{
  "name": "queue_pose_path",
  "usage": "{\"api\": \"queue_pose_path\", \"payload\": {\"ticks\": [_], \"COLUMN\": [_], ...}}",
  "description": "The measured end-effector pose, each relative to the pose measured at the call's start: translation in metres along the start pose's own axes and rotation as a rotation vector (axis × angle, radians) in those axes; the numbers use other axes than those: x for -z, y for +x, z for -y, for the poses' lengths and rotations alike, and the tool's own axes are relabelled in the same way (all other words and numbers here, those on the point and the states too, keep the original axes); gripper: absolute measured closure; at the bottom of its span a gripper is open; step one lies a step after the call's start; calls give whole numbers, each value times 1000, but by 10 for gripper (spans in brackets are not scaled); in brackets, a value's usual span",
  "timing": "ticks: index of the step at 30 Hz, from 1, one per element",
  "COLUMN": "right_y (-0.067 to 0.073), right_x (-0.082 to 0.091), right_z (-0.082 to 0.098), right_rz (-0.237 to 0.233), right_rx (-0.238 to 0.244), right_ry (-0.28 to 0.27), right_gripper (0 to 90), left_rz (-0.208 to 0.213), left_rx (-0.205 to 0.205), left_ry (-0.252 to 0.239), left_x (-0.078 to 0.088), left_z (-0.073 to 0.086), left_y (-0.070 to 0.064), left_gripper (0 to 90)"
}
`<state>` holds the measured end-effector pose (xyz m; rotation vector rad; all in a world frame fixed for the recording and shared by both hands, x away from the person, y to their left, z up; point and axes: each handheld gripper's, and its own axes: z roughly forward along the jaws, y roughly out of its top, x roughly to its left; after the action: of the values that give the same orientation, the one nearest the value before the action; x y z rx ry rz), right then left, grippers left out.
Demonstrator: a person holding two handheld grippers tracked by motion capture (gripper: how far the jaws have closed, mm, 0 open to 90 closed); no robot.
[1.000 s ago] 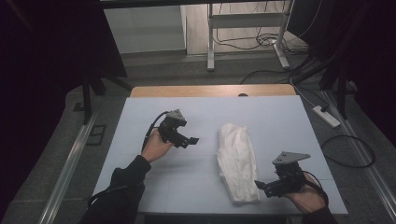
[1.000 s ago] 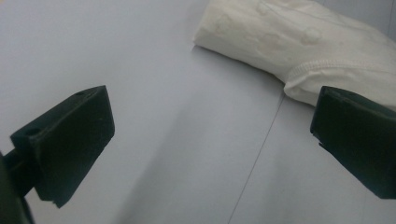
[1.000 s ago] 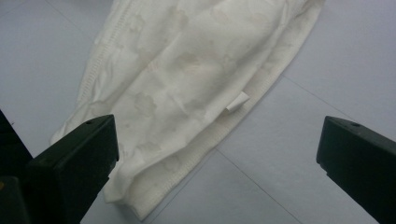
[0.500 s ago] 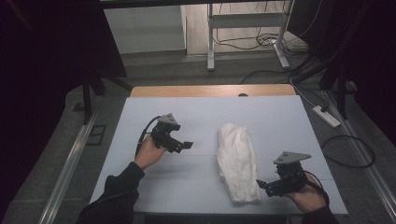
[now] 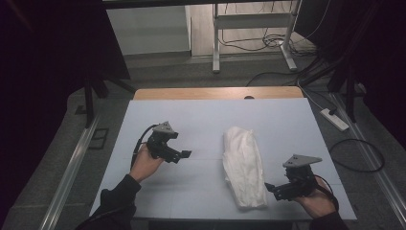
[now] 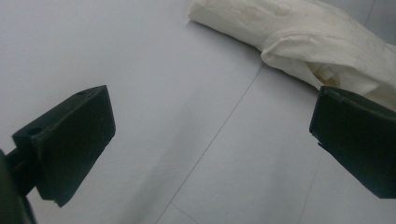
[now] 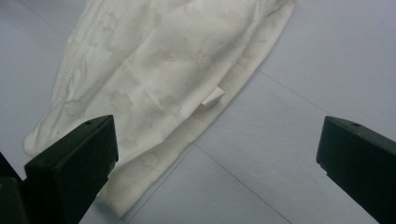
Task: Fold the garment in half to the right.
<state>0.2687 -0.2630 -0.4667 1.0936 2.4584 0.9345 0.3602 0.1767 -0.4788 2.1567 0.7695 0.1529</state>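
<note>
Cloth (image 5: 244,165), white and folded into a long bundle, lies right of centre on the table (image 5: 201,120), its long axis running from the near edge away from the person. Right gripper (image 5: 273,188) sits just beside the cloth's near end, jaws spread wide and empty, pointing at it; the hem and a small tag (image 7: 213,98) lie ahead of the jaws. Left gripper (image 5: 184,154), likewise open and empty, stands well apart, aimed rightward at the cloth's middle. Judgement: the right hand is nearer.
</note>
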Motion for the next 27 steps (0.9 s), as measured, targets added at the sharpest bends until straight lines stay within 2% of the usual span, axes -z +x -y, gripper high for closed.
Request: {"api": "queue_pose_path", "payload": {"ticks": [12, 19, 27], "right_y": [0, -1, -1], "right_x": [2, 3, 4], "right_z": [0, -1, 0], "right_rz": [-18, -21, -10], "right_rx": [-8, -8, -14], "right_ry": [2, 1, -6], "right_gripper": [0, 0, 0], "left_rz": [-18, -29, -41], "left_rx": [31, 33, 55], "left_ry": [-28, -36, -50], "left_x": [21, 34, 48], "left_z": [15, 23, 36], "left_y": [-6, -12, -17], "left_gripper": [6, 7, 7]}}
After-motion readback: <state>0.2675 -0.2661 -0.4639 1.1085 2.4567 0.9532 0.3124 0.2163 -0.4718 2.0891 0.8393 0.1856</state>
